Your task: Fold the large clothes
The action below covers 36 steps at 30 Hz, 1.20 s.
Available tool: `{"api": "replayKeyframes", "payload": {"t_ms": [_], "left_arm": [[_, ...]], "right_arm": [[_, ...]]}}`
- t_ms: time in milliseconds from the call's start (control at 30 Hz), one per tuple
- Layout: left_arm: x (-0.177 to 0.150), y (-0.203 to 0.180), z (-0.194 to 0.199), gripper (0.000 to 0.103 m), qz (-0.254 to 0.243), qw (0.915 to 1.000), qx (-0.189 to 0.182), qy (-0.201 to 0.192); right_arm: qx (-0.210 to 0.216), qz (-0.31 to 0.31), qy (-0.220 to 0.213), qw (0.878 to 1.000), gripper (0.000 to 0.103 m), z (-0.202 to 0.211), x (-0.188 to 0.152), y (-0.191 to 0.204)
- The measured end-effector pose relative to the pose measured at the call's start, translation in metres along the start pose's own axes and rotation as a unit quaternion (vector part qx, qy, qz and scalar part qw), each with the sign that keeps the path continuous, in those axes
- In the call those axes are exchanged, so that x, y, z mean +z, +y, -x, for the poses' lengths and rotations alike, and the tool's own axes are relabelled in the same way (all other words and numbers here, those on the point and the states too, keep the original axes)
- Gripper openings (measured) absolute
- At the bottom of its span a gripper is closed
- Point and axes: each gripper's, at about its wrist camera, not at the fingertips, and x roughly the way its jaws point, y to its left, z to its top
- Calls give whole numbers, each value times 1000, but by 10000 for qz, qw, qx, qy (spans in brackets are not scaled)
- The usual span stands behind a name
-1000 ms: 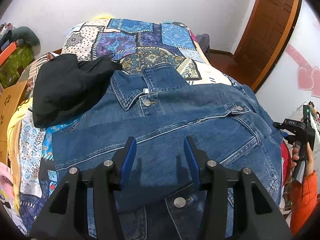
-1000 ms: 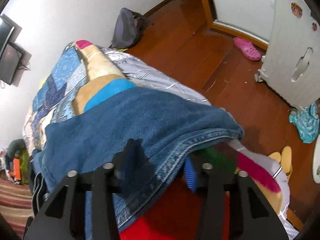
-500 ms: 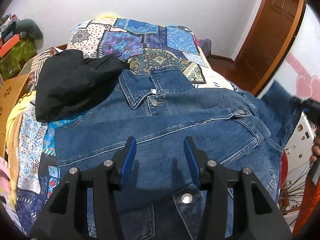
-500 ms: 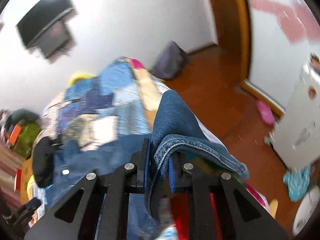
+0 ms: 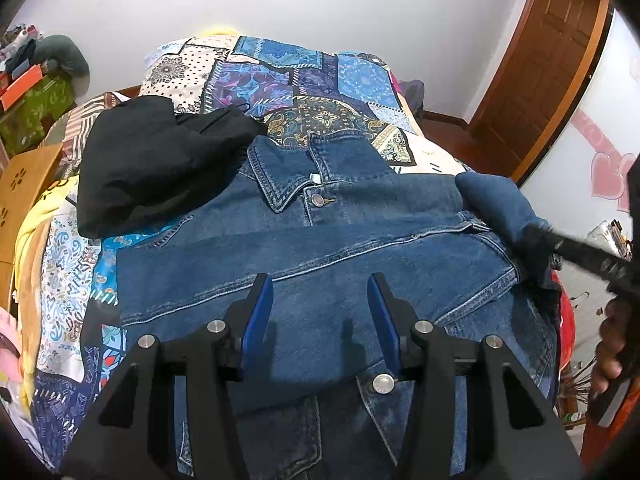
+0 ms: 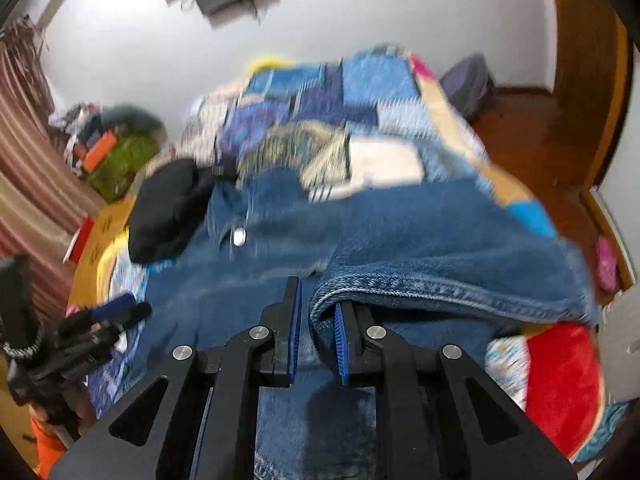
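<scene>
**foldnoob:** Two grippers, one denim jacket [image 5: 320, 248], and I can't tell which step this is. Help?

**laundry_dan:** It's the sleeve fold, I'd say. The jacket lies front-up on the bed [image 5: 280, 80], collar [image 5: 276, 188] toward the headboard end, with a black garment [image 5: 152, 160] just beside that collar, touching the shoulder. The right gripper [image 6: 316, 340] is pressed together on a denim edge, the stitched hem of the sleeve [image 6: 460, 288] by the look of it, and that sleeve is raised off the bed at the jacket's side farthest from the black garment.

**foldnoob:** And the left gripper [image 5: 320, 312]?

**laundry_dan:** Half spread, nothing between the pads. It hovers over the jacket's chest, below the collar button [image 5: 318, 200], pinching nothing.

**foldnoob:** So what's next?

**laundry_dan:** My guess: carry the sleeve across toward the collar line and lay it flat over the front panel. That calls for keeping the pinch firm, since denim is heavy and can slip, and keeping the left gripper ready to pin the body so it doesn't drag along. The right view is blurry, so how much cloth sits in the pinch I can't tell.
</scene>
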Motion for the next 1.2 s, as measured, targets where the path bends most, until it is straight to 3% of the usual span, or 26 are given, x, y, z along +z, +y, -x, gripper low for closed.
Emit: {"api": "replayKeyframes", "payload": {"t_ms": [300, 367, 433, 467, 800, 967, 1200], "left_arm": [[-2, -7, -3, 48, -85, 9999, 82, 19], [-1, -10, -1, 48, -102, 9999, 84, -25], [0, -12, -1, 48, -128, 9999, 78, -56], [1, -13, -1, 48, -144, 9998, 77, -65], [1, -20, -6, 48, -225, 9997, 128, -37], [2, -22, -8, 48, -238, 9996, 148, -17], [4, -26, -19, 48, -245, 9995, 188, 116]], "right_arm": [[-105, 398, 173, 9990, 18, 17, -8, 10], [-37, 300, 230, 9993, 43, 21, -8, 7], [14, 90, 56, 9999, 58, 33, -10, -1], [2, -8, -48, 10000, 59, 38, -10, -3], [-433, -1248, -731, 9885, 59, 72, -1, -64], [-632, -2061, -597, 9747, 59, 57, -9, -105], [-297, -3127, -146, 9493, 59, 21, -26, -152]]}}
